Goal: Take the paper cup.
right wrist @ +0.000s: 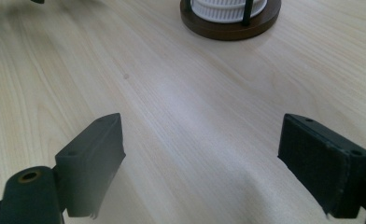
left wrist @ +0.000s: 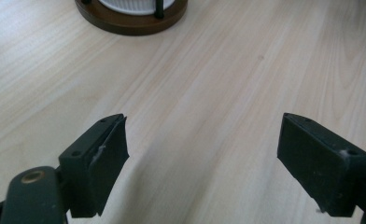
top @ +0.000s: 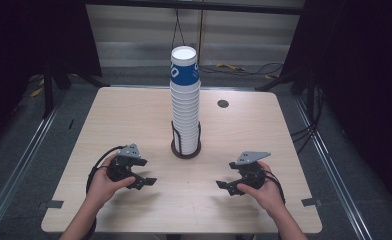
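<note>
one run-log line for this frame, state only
left gripper: open, empty | right gripper: open, empty | cup stack: upright in holder, table centre | contact: none

Both gripper views cut the cup stack (right wrist: 229, 9) off just above its brown base (left wrist: 132, 21), leaving a sliver of white cup. From above, the blue print on the top cup (top: 184, 70) is too small to read, and the person's forearms run off the bottom edge.

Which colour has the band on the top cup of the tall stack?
Blue with white print, on the white top paper cup; the high view shows it best.
</note>
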